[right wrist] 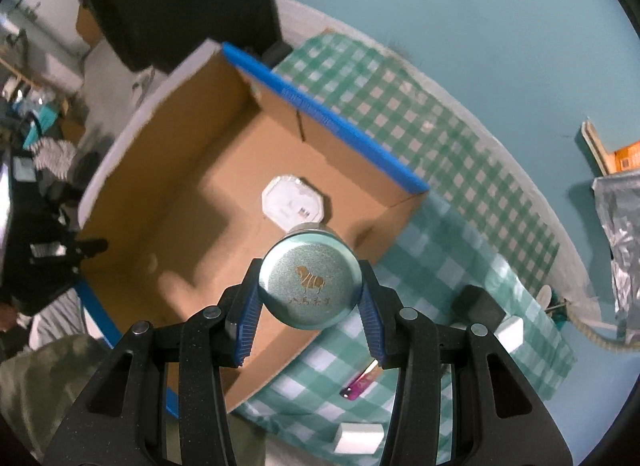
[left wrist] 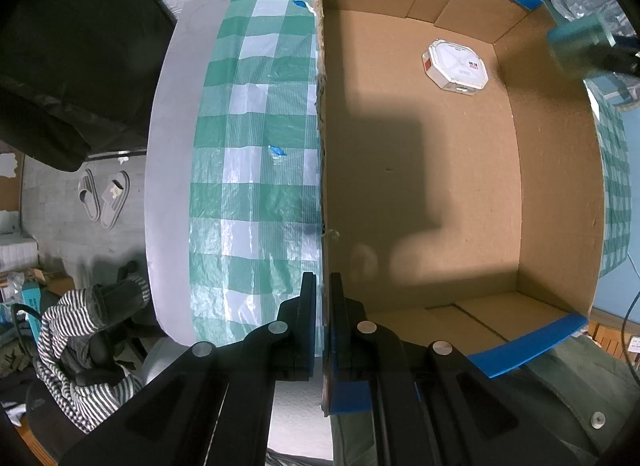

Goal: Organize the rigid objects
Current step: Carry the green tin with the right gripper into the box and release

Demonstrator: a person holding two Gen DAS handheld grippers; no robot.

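An open cardboard box (left wrist: 440,185) with blue-taped flap edges stands on a green-and-white checked cloth (left wrist: 256,145). Inside it lies a white octagonal case (left wrist: 456,65), near the far right corner. My left gripper (left wrist: 323,278) points down and is shut on the box's left wall, one finger on each side. My right gripper (right wrist: 310,264) is shut on a round teal tin (right wrist: 308,286) with a gold horse on its lid. It holds the tin above the box's (right wrist: 224,201) near corner, just in front of the octagonal case (right wrist: 294,199). The tin (left wrist: 580,49) also shows blurred in the left wrist view.
On the checked cloth (right wrist: 440,266) right of the box lie a black block (right wrist: 478,304), two white blocks (right wrist: 510,330) (right wrist: 358,438) and a pink pen-like item (right wrist: 360,384). A silver bag (right wrist: 620,246) sits at the far right. Slippers (left wrist: 104,197) lie on the floor past the table's left edge.
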